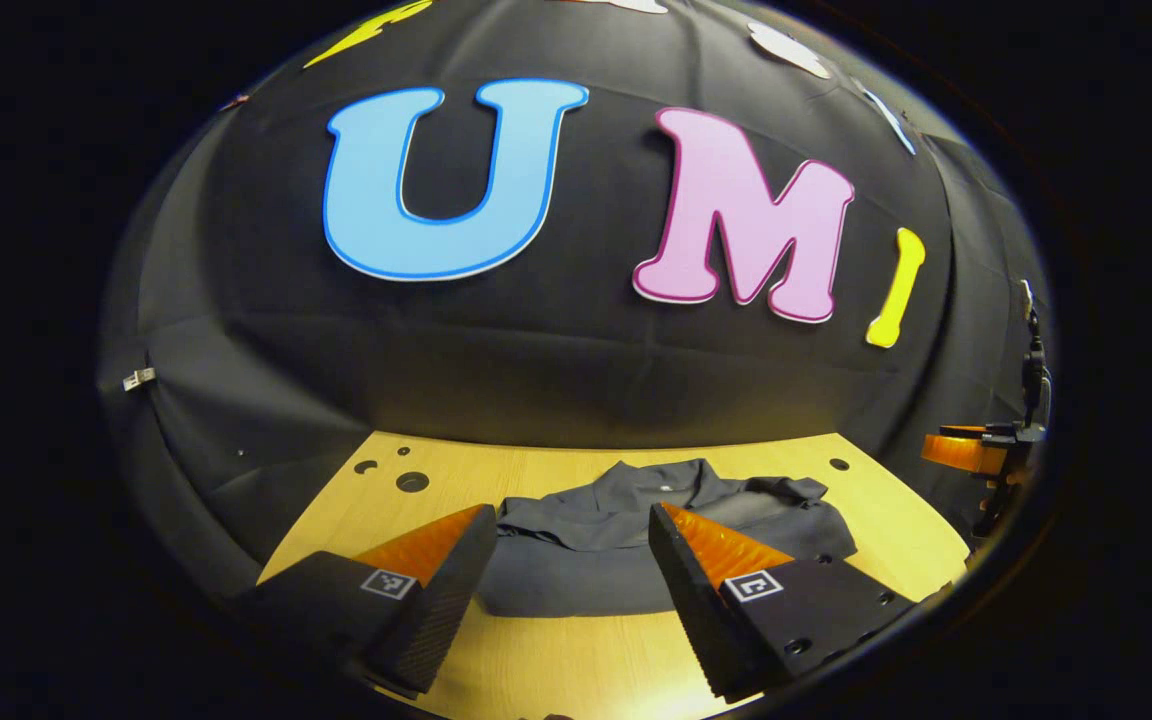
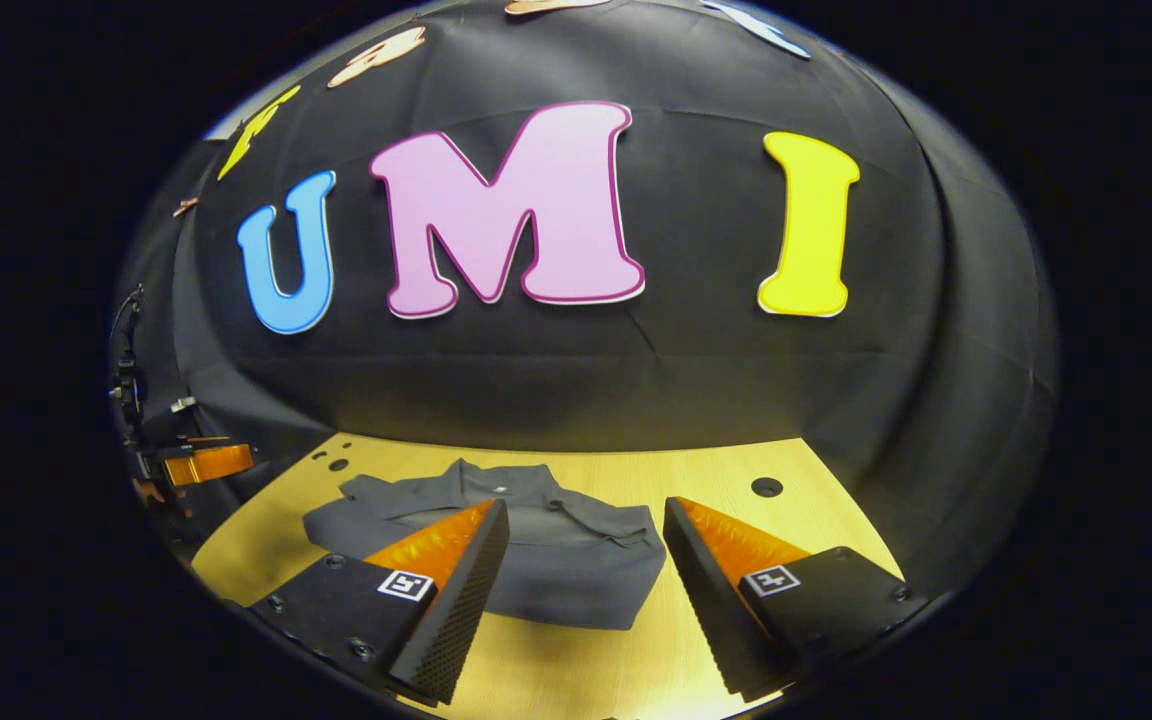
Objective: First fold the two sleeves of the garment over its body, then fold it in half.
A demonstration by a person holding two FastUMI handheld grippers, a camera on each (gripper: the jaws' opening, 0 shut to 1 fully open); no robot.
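**Hovering with both jaws spread over one folded grey shirt**

Lying flat on the pale wooden tabletop (image 1: 556,660): one dark grey collared shirt (image 1: 616,560), already gathered into a compact, roughly rectangular bundle with soft creases, collar toward the black cloth wall. Seen again from the right gripper view as the same single shirt (image 2: 556,570), slightly left of centre, with its near edge straight and its collar flaps spread.

Held above the near edge of the tabletop: left gripper (image 1: 571,575), jaws spread wide, pinching nothing, the shirt showing in the gap between them. Two fingers (image 1: 436,590), each a black wedge with a finely ribbed inner face, an orange ridged upper surface and one small square black-and-white marker on the body behind.

Held likewise: right gripper (image 2: 586,575), jaws spread, empty, clear of the fabric. Same build, two black wedge fingers (image 2: 451,600) with knurled faces and orange tops, one marker apiece.

Caught at the right rim of the left gripper view: the other gripper's orange finger (image 1: 961,450), well apart from the shirt. Caught at the left rim of the right gripper view: an orange finger (image 2: 206,462) likewise.

Drilled into the tabletop: several small round holes (image 1: 412,482), dark against smooth, light-grained wood.
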